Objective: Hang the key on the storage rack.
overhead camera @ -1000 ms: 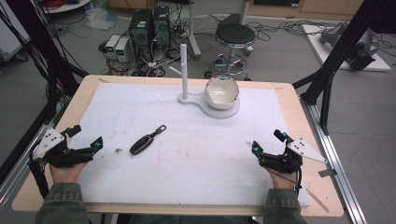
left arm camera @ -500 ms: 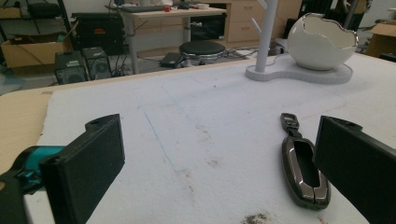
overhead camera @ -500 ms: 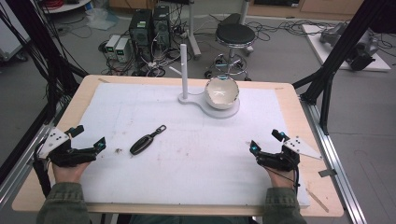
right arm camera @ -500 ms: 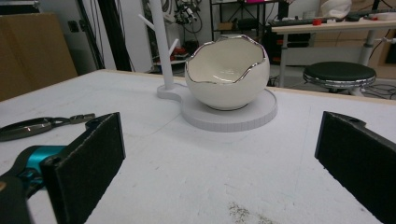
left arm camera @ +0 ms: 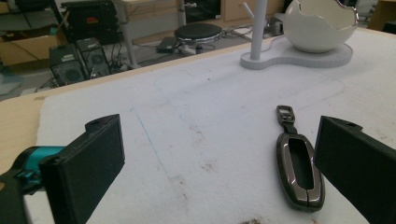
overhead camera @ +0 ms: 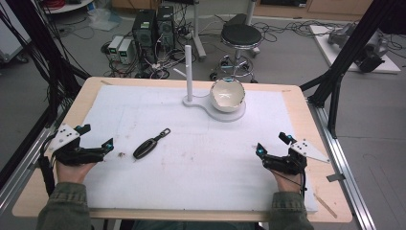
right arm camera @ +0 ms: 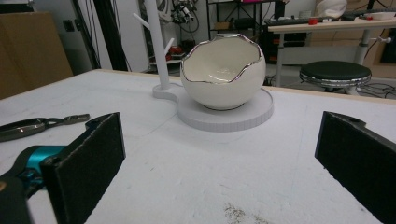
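— White padding [overhead camera: 201, 158] is covering the wooden table [overhead camera: 306, 105], with computer towers and a stool sitting on the floor beyond. Where is the key fob lying?

— The key fob [overhead camera: 149, 145] is lying flat on the padding, left of centre, its ring end pointing toward the stand. In the left gripper view it [left arm camera: 299, 168] is sitting just beside the right-hand jaw, apart from it as far as I can tell.

— And the left gripper?

— The left gripper [overhead camera: 95, 146] is resting near the fob with its jaws spread wide, gripping nothing. It is sitting about where it was a second ago.

— The right one?

— The right gripper [overhead camera: 272, 149] is also gaping wide and empty, well apart from the fob. It is sitting slightly further in from the table's right edge than before.

— What is standing farther off?

— The eggshell-shaped bowl [overhead camera: 228, 94] is sitting on the white stand [overhead camera: 191, 102] beside its upright post, unchanged.
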The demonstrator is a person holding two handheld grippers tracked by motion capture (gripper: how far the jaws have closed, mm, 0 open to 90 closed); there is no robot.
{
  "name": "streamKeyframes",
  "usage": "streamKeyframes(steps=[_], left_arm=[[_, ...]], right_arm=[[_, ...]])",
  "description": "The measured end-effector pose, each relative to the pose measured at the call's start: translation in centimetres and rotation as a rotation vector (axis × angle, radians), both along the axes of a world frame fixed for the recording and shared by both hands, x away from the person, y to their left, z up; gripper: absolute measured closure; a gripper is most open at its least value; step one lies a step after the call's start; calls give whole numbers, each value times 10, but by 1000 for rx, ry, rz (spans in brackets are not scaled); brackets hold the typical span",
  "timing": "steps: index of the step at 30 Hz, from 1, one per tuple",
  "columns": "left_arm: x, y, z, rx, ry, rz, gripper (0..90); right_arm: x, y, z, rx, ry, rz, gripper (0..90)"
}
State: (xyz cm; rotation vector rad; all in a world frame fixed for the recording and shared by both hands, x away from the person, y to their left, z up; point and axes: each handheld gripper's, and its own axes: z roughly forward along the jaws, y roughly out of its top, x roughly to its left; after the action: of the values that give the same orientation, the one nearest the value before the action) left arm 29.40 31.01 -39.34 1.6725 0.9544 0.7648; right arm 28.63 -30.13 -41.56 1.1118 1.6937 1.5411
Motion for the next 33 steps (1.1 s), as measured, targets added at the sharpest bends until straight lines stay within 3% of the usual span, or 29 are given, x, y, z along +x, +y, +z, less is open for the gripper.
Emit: streamKeyframes(steps=[6,13,20,33], left_arm=[[11,-7,8,9,27,-23,26],[18,-20,16,49,69,-66,26],[29,-38,27,76,83,-113,26],[48,-69,33,140,157,-186,26]], right_arm=[[3,1,-1,-10,3,4,6],[3,0,-1,0,12,11,6],[3,1,0,6,12,13,6],[3,1,0,2,27,23,6]])
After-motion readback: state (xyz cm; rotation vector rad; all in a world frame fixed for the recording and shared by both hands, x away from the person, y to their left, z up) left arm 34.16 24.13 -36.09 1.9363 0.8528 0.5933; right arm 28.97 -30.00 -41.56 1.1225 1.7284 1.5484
